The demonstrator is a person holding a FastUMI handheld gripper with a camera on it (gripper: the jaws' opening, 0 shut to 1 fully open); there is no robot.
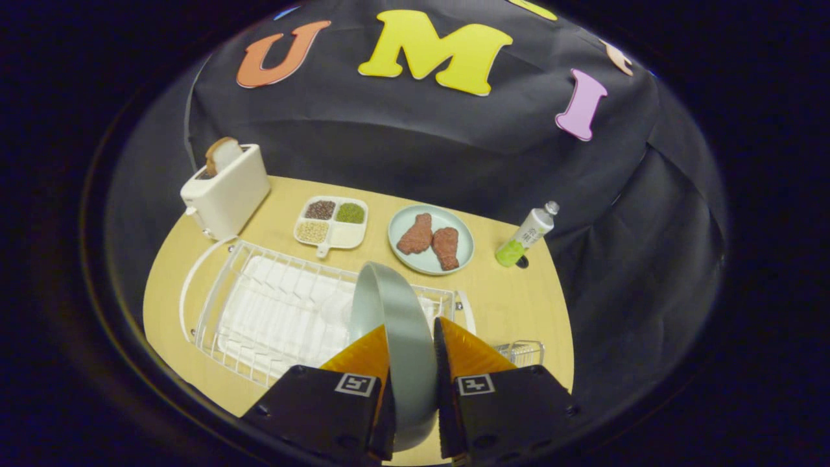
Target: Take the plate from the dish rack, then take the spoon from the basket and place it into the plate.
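Jaws of the gripper [411, 337] clamp the plate [395, 311] on edge above the dish rack [259, 305].

Tongs [411, 340] clamped, both fingers [363, 355] pressing on an upright plate [402, 324]

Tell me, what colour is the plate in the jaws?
Grey-green plate, seen in the gripper view, clamped by the gripper.
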